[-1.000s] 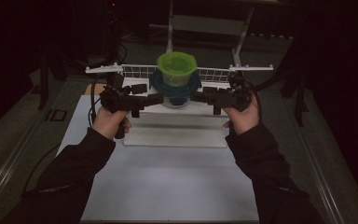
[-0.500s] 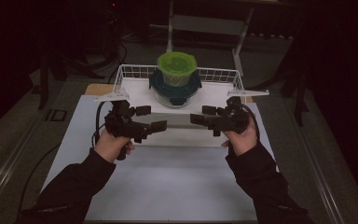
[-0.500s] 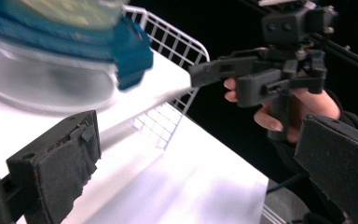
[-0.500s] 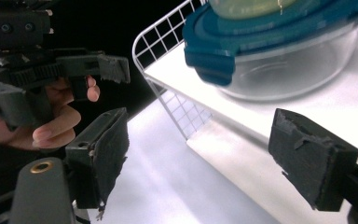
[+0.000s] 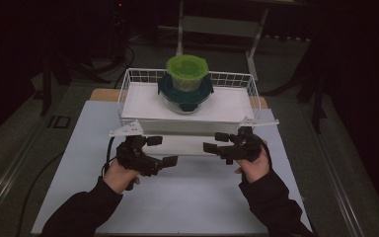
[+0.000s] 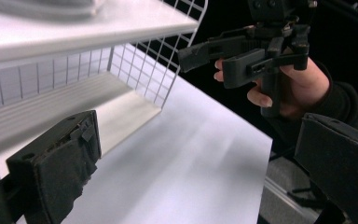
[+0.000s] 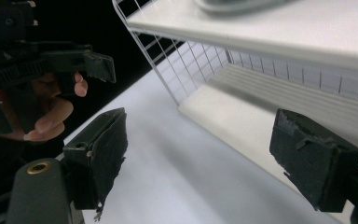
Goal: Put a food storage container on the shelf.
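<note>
Left gripper (image 5: pixel 164 150): jaws gaping wide, empty, pulling back from the wire basket (image 5: pixel 128 86) toward the person.
Stacked containers (image 5: pixel 186 84): sitting on the basket's white top, well apart from both grippers.
Right gripper (image 5: pixel 216 142): likewise spread, empty, retreating, so the placing is probably finishing.

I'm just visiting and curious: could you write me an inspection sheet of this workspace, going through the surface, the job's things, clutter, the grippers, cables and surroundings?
Surface: white table top, bare in front of the person.
Job's things: white wire rack with a shelf; on it a dark-lidded container with a green-lidded container stacked on top.
Clutter: nothing seen.
Grippers: left hand-held gripper and right hand-held gripper both open and empty, held in front of the rack, apart from it.
Cables: one black cable loops from the left hand-held gripper.
Surroundings: dark room; a grey metal frame behind the table.
</note>
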`<action>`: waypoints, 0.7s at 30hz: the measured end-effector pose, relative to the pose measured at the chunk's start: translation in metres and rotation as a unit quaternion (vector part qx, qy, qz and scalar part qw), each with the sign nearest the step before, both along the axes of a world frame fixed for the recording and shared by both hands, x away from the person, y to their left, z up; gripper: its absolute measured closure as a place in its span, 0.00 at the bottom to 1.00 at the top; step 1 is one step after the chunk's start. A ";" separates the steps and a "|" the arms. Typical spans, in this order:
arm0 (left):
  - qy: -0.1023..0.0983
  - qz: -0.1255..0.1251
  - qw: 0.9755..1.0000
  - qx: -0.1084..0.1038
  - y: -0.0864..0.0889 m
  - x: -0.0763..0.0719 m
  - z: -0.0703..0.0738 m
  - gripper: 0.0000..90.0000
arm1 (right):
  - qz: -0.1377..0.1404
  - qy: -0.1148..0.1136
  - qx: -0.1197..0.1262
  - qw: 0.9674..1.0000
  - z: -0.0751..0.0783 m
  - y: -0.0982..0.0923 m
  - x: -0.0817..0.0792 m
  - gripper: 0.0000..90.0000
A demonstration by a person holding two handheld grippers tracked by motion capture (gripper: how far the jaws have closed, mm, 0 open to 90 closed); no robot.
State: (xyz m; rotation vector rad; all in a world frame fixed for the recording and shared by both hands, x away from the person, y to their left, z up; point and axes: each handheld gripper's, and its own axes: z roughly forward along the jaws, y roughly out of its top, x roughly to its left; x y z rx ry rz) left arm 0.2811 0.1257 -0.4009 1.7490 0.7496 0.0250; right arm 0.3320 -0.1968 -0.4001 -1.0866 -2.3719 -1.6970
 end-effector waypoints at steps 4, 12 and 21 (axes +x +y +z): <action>-0.001 -0.007 1.000 0.006 -0.001 -0.003 -0.013 0.00 | 0.003 0.005 -0.002 1.000 -0.013 -0.002 -0.003 0.20; 0.013 -0.015 1.000 0.016 -0.004 -0.007 -0.036 0.00 | 0.003 0.008 -0.019 1.000 -0.035 -0.006 -0.013 0.20; 0.011 -0.026 0.999 0.031 -0.006 -0.016 -0.057 0.00 | 0.004 0.010 -0.028 1.000 -0.055 -0.013 -0.021 0.20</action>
